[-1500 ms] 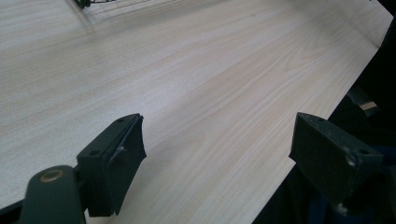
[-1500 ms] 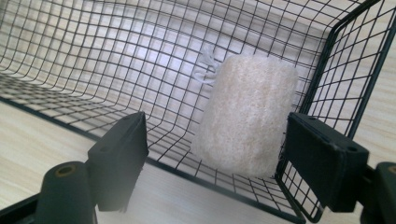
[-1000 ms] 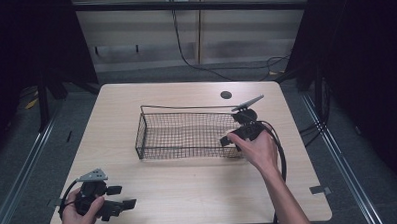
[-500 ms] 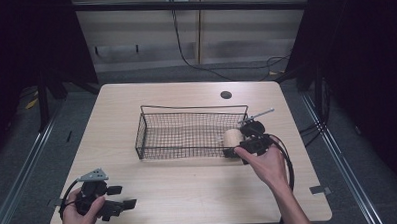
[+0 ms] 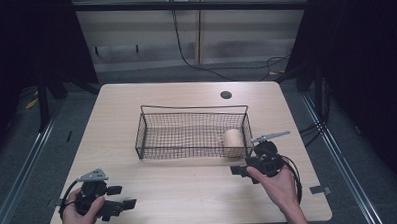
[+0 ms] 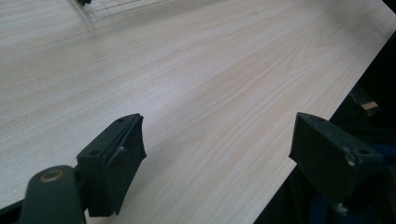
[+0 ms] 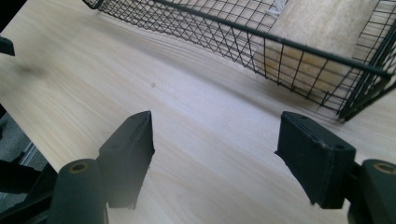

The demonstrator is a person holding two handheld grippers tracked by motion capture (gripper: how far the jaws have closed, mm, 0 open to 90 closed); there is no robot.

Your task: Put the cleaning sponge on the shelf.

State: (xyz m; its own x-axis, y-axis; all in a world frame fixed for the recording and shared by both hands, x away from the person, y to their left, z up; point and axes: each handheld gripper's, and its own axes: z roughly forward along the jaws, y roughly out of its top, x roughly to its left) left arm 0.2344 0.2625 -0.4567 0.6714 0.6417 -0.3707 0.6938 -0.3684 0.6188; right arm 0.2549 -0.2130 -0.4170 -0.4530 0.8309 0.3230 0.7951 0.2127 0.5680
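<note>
Roll point(image 5: 233, 141) lies in the basket's point(image 5: 191, 109) right end; the right gripper point(image 5: 237, 169), jaws apart and empty, should clear the rim smoothly. Left gripper point(image 5: 124, 204) rests open.

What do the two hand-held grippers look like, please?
Both the left gripper and the right gripper are black, with two blocky black jaws. Each carries a grey three-cornered plate on top and trails a looping black cable. The person's forearms are bare, with no sleeves in view.

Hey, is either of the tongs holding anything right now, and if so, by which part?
Nothing is held. The right tongs and the left tongs both stand open over bare table; the beige roll lies in the wire basket.
</note>
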